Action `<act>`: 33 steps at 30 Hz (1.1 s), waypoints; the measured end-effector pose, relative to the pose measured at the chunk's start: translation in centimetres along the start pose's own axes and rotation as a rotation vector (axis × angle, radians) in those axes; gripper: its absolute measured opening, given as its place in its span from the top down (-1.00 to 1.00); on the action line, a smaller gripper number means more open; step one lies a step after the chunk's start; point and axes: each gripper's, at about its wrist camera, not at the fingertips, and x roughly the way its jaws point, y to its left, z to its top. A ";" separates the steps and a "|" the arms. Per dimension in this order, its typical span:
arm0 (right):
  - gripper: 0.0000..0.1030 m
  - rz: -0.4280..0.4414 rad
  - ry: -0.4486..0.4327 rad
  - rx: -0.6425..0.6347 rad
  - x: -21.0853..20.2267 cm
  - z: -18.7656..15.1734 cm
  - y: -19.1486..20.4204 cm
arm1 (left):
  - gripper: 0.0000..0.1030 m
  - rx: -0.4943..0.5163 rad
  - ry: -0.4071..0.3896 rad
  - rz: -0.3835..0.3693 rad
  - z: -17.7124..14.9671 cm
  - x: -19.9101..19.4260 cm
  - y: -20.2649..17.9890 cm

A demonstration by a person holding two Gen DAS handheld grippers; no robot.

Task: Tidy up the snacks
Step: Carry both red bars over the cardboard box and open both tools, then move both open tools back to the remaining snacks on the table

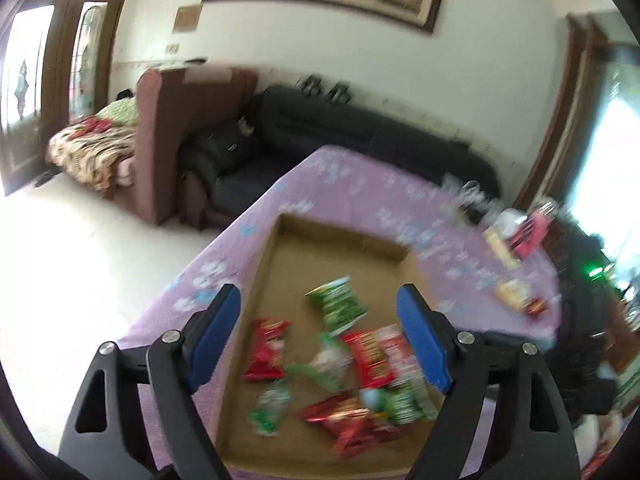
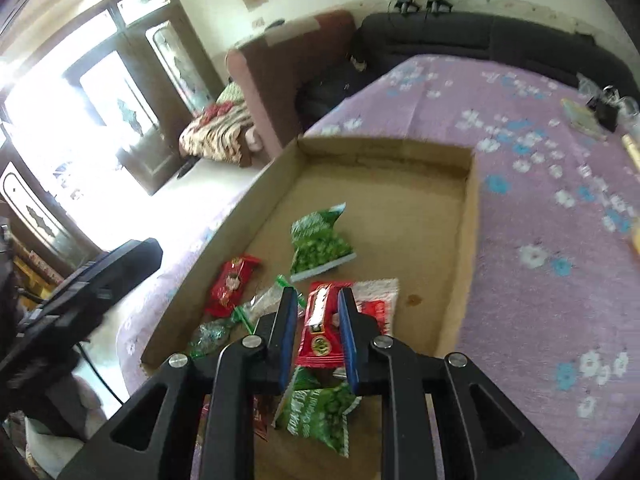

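Both wrist views angled down, close over the tray (image 1: 276, 240) (shared) — sofa (image 2: 480, 36) beyond

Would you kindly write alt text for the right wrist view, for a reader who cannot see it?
The right gripper hangs with its blue pads nearly closed over a shallow cardboard tray of red and green snack packets, a red packet showing between the pads. The tray sits on a purple floral cloth.

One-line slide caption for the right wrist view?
Right gripper hovers, jaws narrowly parted, above red and green snack packets lying in a shallow cardboard tray on a floral purple tablecloth.
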 end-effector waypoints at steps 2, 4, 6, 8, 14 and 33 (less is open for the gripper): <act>0.57 -0.019 -0.031 0.012 -1.4 -0.2 -0.4 | -0.59 -0.020 -0.032 -0.051 0.1 -0.7 -0.8; 0.55 -0.063 -0.063 0.007 -2.7 -0.4 -0.7 | -0.59 -0.009 -0.042 -0.043 -0.2 -1.0 -1.9; 0.52 -0.110 -0.091 -0.001 -4.3 -1.0 -1.0 | -0.59 0.002 -0.043 -0.063 -0.4 -1.6 -3.0; 0.46 -0.160 -0.131 -0.007 -6.2 -1.5 -1.8 | -0.59 0.019 -0.038 -0.062 -0.5 -2.4 -4.4; 0.42 -0.272 -0.233 -0.022 -11.5 -3.4 -3.0 | -0.71 0.086 -0.067 -0.072 -1.1 -5.7 -8.9; -0.52 -0.650 -0.551 -0.073 -24.7 -9.5 -4.7 | -0.77 0.275 -0.169 -0.242 -4.8 -14.8 -19.0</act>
